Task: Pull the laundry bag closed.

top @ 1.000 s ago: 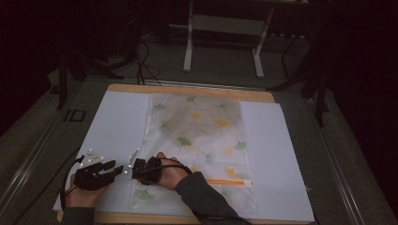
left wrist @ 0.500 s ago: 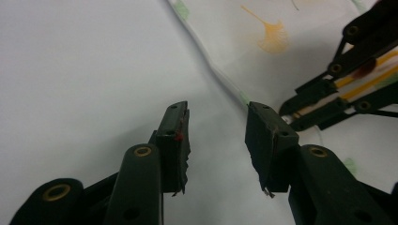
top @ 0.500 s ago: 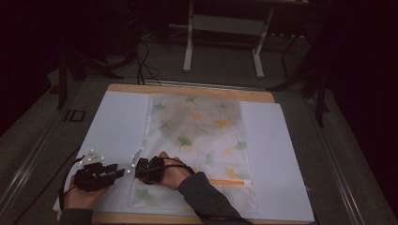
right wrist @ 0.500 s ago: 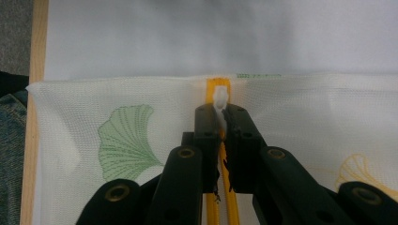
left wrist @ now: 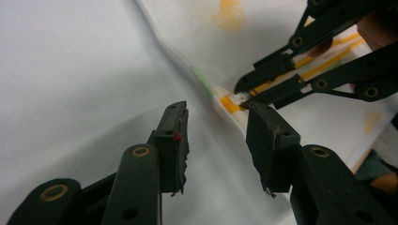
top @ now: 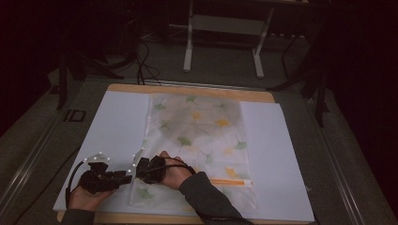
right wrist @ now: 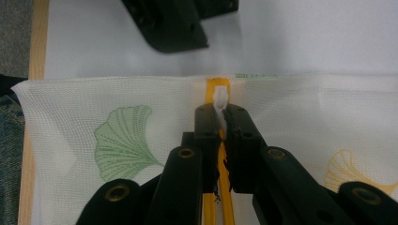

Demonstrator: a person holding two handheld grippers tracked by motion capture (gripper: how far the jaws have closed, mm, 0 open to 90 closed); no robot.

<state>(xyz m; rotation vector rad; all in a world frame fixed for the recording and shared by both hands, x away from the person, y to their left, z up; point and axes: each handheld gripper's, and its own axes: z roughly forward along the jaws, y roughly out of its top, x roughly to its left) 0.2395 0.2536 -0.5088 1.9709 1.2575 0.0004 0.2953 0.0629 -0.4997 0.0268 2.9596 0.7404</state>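
Counter [top: 197,89] was wooden, covered by a white sheet [top: 112,131]; a translucent mesh zipper pouch [top: 202,126] with ginkgo-leaf print lay flat down the sheet's middle, its near end toward the person; orange zipper [right wrist: 218,86] ran along that near end, just inside the pouch's left edge at its start; right tongs [right wrist: 219,117] lay over the pouch's near-left corner, jaws together and clamped on the white zipper pull [right wrist: 220,99], seen head-on in the right gripper view; left tongs [left wrist: 216,136] sat on the bare sheet just beside that corner, jaws apart and holding nothing, pointed at the pouch edge; in the left gripper view the right tongs' tips met at the pull [left wrist: 240,97], just beyond the open jaws; both hands rested low on the counter, close together.
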